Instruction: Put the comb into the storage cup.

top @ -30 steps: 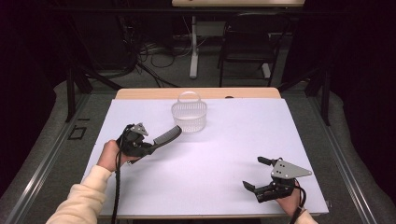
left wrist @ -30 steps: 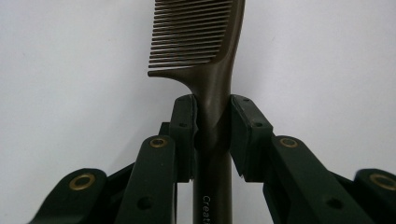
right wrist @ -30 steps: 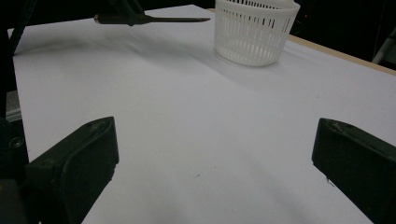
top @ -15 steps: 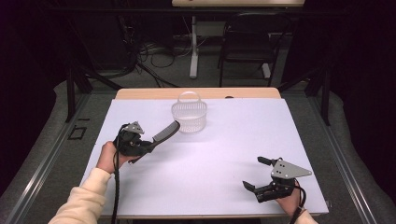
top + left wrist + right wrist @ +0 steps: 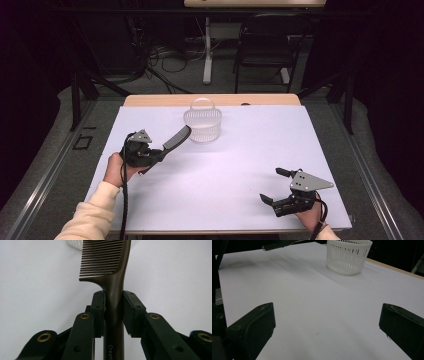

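A dark brown comb [image 5: 176,138] [image 5: 112,277] is clamped by its handle in my left gripper [image 5: 150,156] [image 5: 113,312], above the white sheet at the left of the table. The comb's toothed end points up and right toward a white slotted basket [image 5: 202,123] [image 5: 348,256] that stands at the far middle of the table; its tip hangs just left of the basket. At the near right my right gripper [image 5: 272,186] [image 5: 325,322] rests low over the sheet, jaws wide apart with nothing between them.
A white sheet [image 5: 235,160] covers the table, with a strip of bare wood [image 5: 150,100] along its far edge. Beyond the table are a chair [image 5: 265,50], cables and stand legs on a dark floor.
The left gripper has lifted the comb slightly and brought its tip closer to the basket. The right gripper has stayed put.
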